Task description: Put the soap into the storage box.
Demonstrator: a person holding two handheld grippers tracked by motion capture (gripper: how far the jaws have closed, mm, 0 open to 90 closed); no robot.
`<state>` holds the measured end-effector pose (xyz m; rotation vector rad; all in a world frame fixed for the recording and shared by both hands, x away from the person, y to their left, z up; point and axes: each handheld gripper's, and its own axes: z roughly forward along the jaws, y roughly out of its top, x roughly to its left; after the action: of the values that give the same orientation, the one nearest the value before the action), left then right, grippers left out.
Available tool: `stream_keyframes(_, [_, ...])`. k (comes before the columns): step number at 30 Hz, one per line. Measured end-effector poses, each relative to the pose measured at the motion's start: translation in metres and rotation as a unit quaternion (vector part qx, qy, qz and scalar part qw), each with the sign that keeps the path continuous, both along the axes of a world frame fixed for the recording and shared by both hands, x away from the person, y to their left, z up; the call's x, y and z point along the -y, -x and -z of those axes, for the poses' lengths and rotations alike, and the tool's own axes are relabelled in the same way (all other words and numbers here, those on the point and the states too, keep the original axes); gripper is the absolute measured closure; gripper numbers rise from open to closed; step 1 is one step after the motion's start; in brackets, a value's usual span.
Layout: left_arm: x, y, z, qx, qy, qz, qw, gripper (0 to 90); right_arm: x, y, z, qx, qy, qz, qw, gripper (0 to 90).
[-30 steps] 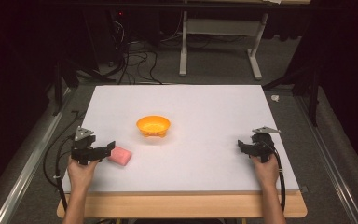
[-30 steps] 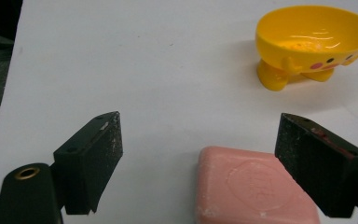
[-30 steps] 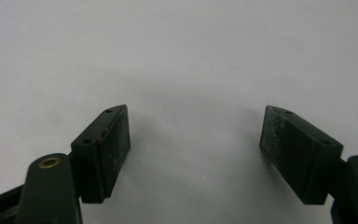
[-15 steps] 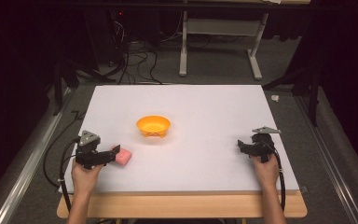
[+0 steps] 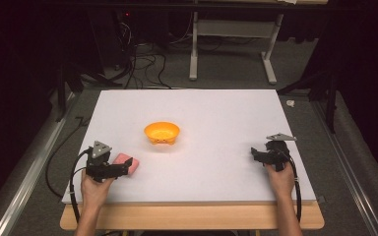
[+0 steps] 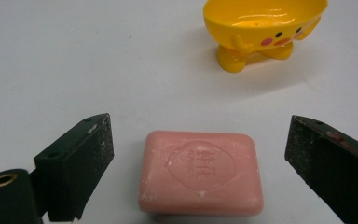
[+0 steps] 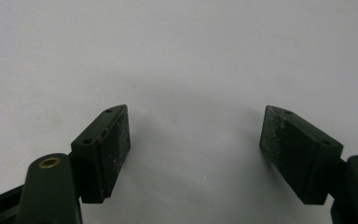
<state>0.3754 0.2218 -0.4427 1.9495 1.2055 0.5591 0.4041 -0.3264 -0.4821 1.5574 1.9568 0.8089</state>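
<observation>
Pink soap bar (image 6: pixel 200 171) lies flat between the just-opened, clear-standing fingers (image 6: pixel 81 163), yellow duck-faced dish (image 6: pixel 263 28) beyond.

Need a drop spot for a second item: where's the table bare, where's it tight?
Bare: the far half of the table behind the bowl, and the wide stretch between bowl and right gripper. Tight: the near-left, where the left gripper has its fingers open either side of the soap, not touching it, with the bowl just beyond.

One pink soap bar (image 6: pixel 200 171), one yellow duck-faced dish (image 5: pixel 162 132), two grippers: left gripper (image 5: pixel 123 168), right gripper (image 5: pixel 254 153).
</observation>
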Motion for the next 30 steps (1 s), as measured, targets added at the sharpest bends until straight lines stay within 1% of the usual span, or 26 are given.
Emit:
stream_keyframes(6, [0.001, 0.001, 0.006, -0.004, -0.005, 0.001, 1.0000, 5.8, 0.000, 0.000, 0.000, 0.000, -0.001, 0.001, 1.0000, 24.9])
stream_keyframes(10, [0.002, 0.001, 0.012, -0.008, -0.001, 0.000, 1.0000, 3.3, 0.000, 0.000, 0.000, 0.000, 0.000, 0.000, 1.0000, 24.9])
stream_keyframes(14, [0.003, 0.000, 0.019, -0.015, -0.005, 0.003, 0.9999, 1.7, 0.000, 0.000, 0.000, 0.000, 0.000, 0.000, 1.0000, 24.9])
stream_keyframes(19, [0.004, -0.001, 0.024, -0.018, -0.012, 0.005, 0.9997, 0.3, 0.000, 0.000, 0.000, 0.000, 0.000, 0.000, 1.0000, 24.9])
stream_keyframes(26, [0.007, -0.004, 0.032, -0.032, -0.020, 0.007, 0.9993, 0.3, 0.000, 0.000, 0.000, 0.001, 0.001, 0.000, 1.0000, 24.9])
stream_keyframes(30, [0.009, -0.006, 0.034, -0.034, -0.026, 0.008, 0.9990, 0.3, 0.000, 0.000, 0.000, 0.000, 0.001, 0.000, 1.0000, 24.8])
